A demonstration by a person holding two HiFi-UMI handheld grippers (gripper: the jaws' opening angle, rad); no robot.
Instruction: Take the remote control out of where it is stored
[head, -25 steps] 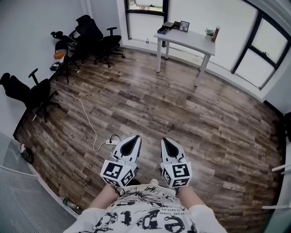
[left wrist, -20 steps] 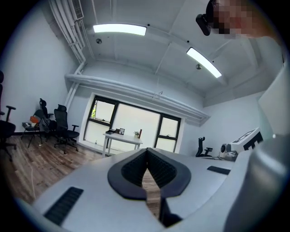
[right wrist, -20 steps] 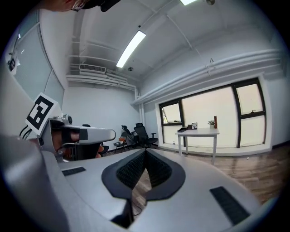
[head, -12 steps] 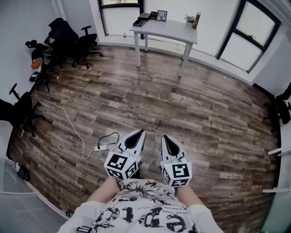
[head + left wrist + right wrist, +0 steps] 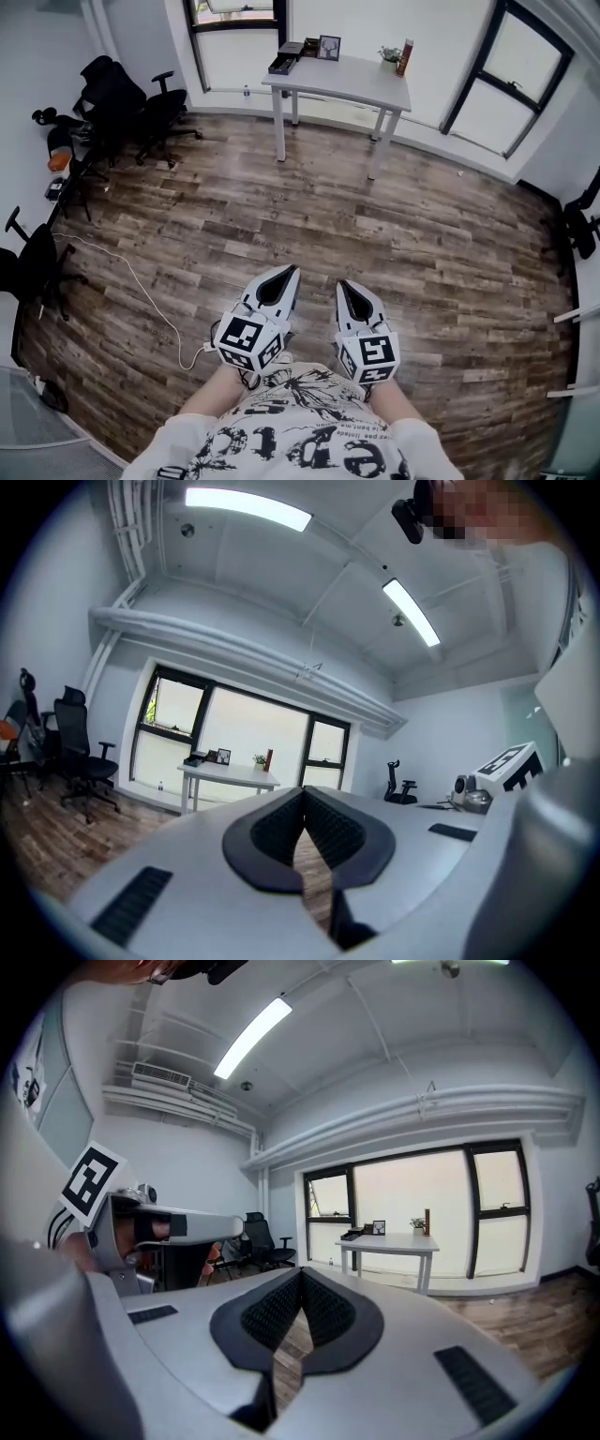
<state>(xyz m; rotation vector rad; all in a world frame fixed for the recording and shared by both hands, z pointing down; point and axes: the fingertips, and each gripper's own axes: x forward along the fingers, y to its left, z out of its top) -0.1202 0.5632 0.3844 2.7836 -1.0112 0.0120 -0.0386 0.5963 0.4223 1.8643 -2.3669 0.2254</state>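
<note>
Change since the earlier frames: in the head view the white table (image 5: 342, 77) has shifted from upper right to upper centre. The office chairs (image 5: 122, 98) have slid toward the left edge. The power strip (image 5: 206, 349) now lies just beside the left gripper, and both grippers keep their side-by-side pose.

Item 1, left gripper (image 5: 285, 270): clenched, pads meeting at the tips, nothing between them. It is held level over the wood floor (image 5: 394, 216).

Item 2, right gripper (image 5: 343, 284): likewise closed and empty, just beside the left one but apart from it.

Item 3, table top: a dark box (image 5: 280, 65) at the left end, then a picture frame (image 5: 328, 47), a small plant (image 5: 389, 54) and a tall bottle (image 5: 406, 57).

Item 4, remote control: not made out in any view. The box's contents are too small to tell.

Item 5, white cable (image 5: 141, 281): runs across the floor from the left wall to the power strip.

Head view only: the cable, the power strip and the person's printed shirt (image 5: 300, 441).

Gripper views only: ceiling light strips (image 5: 248, 508) and the full window frames behind the table. The left gripper view catches the right gripper's marker cube (image 5: 507, 760). The right gripper view shows the left gripper's body and its marker cube (image 5: 91, 1180).
</note>
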